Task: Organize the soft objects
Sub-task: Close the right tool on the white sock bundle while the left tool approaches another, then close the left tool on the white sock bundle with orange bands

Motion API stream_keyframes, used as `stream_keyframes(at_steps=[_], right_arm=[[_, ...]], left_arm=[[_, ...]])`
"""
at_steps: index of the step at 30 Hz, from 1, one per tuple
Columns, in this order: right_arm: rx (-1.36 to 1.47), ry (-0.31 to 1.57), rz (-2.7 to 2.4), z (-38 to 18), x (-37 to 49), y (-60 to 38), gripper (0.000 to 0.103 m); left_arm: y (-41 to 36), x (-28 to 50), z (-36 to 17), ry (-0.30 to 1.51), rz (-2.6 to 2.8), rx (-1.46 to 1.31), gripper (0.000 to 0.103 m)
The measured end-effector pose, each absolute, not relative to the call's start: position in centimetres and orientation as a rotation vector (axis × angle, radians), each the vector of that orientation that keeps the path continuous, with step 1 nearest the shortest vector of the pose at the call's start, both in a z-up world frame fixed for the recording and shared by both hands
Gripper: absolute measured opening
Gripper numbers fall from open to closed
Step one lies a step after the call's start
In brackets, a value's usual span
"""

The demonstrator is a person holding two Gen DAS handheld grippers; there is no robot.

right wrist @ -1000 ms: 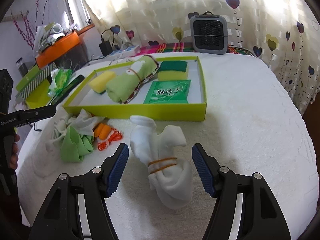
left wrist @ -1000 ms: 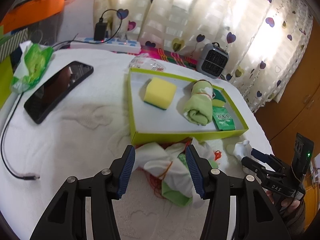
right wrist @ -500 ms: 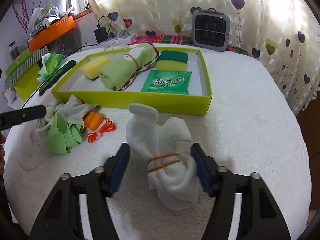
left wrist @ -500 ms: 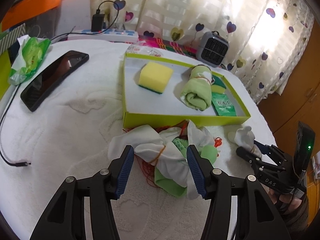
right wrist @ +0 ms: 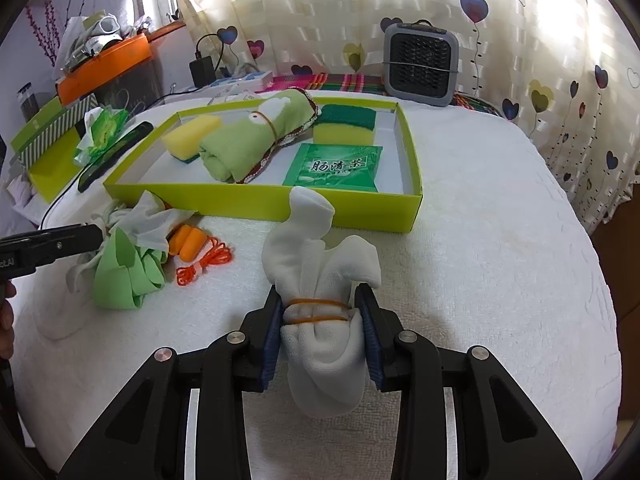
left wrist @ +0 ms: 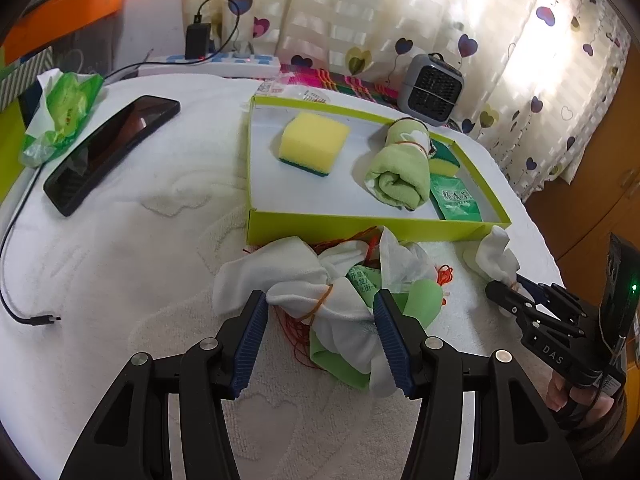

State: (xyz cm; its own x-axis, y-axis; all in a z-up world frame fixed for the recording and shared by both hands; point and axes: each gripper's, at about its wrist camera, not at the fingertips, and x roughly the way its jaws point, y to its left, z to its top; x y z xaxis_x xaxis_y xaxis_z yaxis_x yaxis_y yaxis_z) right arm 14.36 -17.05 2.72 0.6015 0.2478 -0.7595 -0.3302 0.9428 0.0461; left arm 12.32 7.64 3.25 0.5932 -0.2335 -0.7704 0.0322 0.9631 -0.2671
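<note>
While closing on the white cloth bundle [right wrist: 320, 312], right gripper [right wrist: 320, 322] with both blue pads already against the sides of the bundle, at the two orange rubber bands. Bundle lying on the white towel surface [right wrist: 500, 260], just in front of the near wall of the lime-green tray [right wrist: 256, 200], its loose ends standing up toward that wall.

Left of the bundle, also in front of the tray: orange earplugs on a cord [right wrist: 196, 248], then a heap of green and white cloths [right wrist: 124, 256].

Seen from the left wrist, left gripper [left wrist: 320, 320] open wide, one finger on each side of a second white bundle [left wrist: 320, 304] tied with an orange band, lying on that same heap of green and white cloths [left wrist: 376, 280]; pads near the cloth, not pressing it. Heap touching or nearly touching the near wall of the tray [left wrist: 360, 228].

Inside the tray: yellow sponge [left wrist: 314, 142] at the left end, rolled green towel [left wrist: 400, 168] in the middle, second sponge [right wrist: 346, 122] with green top behind it, green packet [right wrist: 334, 166] at the right end.

Outside the tray, to its left: black phone [left wrist: 108, 152], then a green tissue pack [left wrist: 60, 116]. Behind the tray: small grey fan [right wrist: 420, 64], heart-pattern curtain [right wrist: 540, 60].
</note>
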Motion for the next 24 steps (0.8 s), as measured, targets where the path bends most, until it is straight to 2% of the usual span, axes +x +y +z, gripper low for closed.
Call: stream_keyframes(at_steps=[11, 24], right_arm=[[-0.086, 0.86, 0.347, 2.8, 14.3, -17.2, 0.036], [-0.046, 0.857, 0.369, 2.8, 14.3, -17.6, 0.036]], left_arm=[[8.2, 11.5, 3.7, 0.89, -0.131, -0.21, 0.051], [9.3, 11.9, 2.2, 0.95, -0.08, -0.294, 0.051]])
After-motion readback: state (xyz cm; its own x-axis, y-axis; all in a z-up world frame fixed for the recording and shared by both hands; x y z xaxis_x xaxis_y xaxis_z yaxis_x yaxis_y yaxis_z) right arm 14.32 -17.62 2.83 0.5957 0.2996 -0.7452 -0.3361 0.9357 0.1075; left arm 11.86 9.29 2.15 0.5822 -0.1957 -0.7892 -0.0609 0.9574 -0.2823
